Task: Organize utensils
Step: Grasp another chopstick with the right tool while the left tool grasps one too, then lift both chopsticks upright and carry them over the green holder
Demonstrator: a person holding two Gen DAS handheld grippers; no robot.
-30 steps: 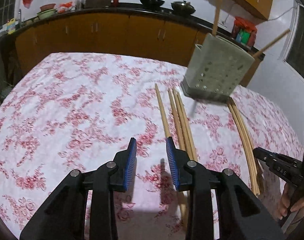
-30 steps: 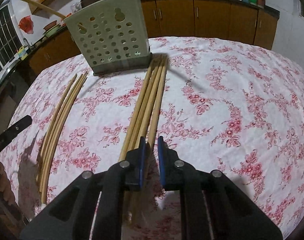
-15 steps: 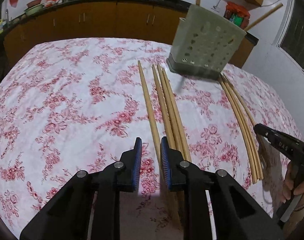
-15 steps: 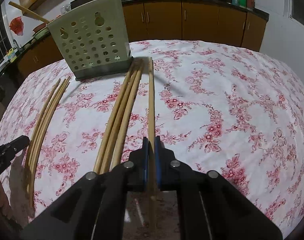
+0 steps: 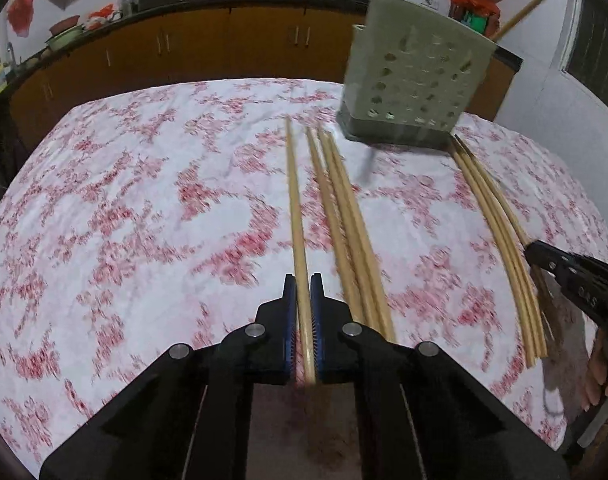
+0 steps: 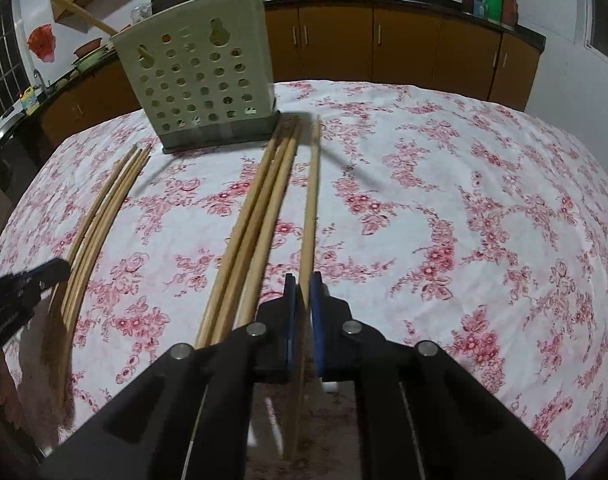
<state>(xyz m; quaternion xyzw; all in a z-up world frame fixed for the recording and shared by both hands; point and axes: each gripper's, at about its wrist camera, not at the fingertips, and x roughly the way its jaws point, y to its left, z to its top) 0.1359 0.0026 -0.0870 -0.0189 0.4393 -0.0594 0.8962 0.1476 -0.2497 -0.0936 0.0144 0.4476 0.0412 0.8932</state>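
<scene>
In the left wrist view my left gripper is shut on a long wooden chopstick that points toward the perforated grey-green utensil holder. Three more chopsticks lie just right of it. A second bundle lies further right. In the right wrist view my right gripper is shut on a single chopstick, with three chopsticks to its left and the holder behind. Two sticks stand in the holder.
The table has a white cloth with red flowers. Another black gripper shows at the right edge of the left view and the left edge of the right view. Brown kitchen cabinets stand behind.
The left gripper moved right over the leftmost chopstick and closed on it. The right gripper stays shut on its chopstick, which has swung apart from the other three.
</scene>
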